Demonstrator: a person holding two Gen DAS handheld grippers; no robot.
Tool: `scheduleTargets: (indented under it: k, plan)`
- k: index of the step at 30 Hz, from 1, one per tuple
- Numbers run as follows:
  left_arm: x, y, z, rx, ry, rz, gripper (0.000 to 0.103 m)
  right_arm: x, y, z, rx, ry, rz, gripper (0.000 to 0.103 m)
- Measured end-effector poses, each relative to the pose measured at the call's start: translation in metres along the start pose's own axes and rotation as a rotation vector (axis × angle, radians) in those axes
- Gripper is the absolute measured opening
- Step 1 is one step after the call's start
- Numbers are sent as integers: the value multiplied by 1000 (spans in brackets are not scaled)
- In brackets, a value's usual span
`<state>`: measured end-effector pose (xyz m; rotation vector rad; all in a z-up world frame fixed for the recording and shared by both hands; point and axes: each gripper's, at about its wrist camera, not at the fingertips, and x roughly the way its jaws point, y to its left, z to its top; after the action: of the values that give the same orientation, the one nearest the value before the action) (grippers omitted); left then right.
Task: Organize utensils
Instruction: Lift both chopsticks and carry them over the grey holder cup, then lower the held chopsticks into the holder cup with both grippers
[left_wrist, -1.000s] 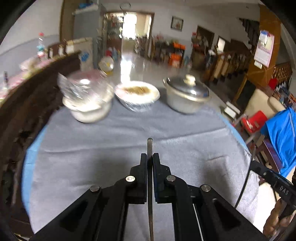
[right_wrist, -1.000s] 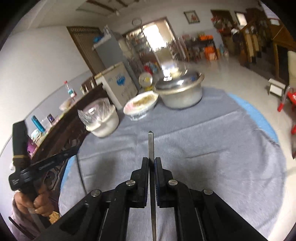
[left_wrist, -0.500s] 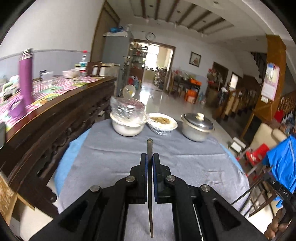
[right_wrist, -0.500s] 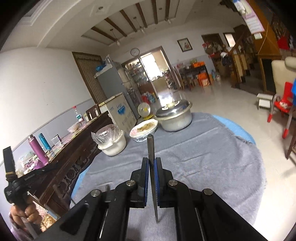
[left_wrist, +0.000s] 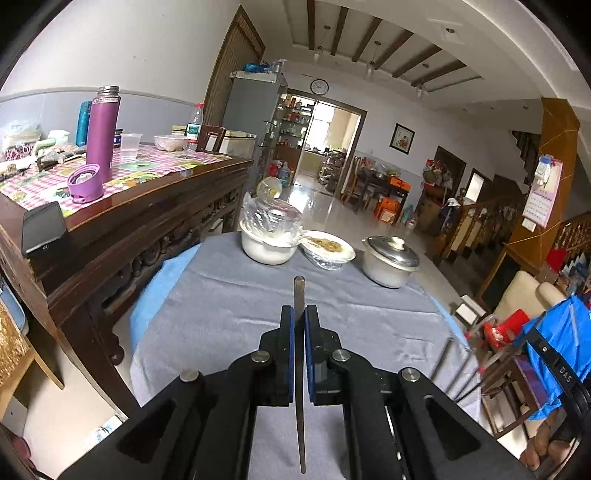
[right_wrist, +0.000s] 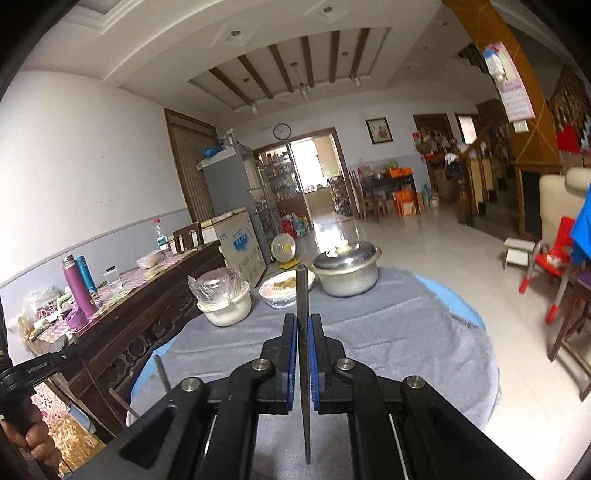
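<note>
My left gripper is shut on a thin metal utensil handle that pokes out past the blue pads, held above the grey-clothed round table. My right gripper is shut on a similar flat metal utensil, also raised above the table. The working ends of both utensils are hidden behind the grippers. The other gripper's utensil shows blurred at the right edge of the left wrist view and at lower left of the right wrist view.
At the table's far side stand a white bowl under plastic wrap, a wrapped dish of food and a lidded metal pot. A dark wooden sideboard with a purple flask runs along the left. Chairs stand at the right.
Both grippers have lifted and pulled back from the table, still shut on their utensils; the views now show more of the room and sideboard.
</note>
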<state>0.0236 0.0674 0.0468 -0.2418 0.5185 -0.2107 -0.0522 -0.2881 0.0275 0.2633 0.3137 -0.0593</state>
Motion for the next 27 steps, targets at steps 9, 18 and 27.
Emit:
scheduleTargets:
  k: [9, 18, 27]
  plan:
    - [-30, -22, 2, 22, 0, -48, 5, -28, 5, 13, -5, -39, 53, 7]
    - [-64, -42, 19, 32, -52, -114, 5, -57, 10, 27, -5, -92, 119, 7]
    - [-83, -62, 30, 49, -109, -161, 5, -80, 21, 37, -5, -145, 170, 7]
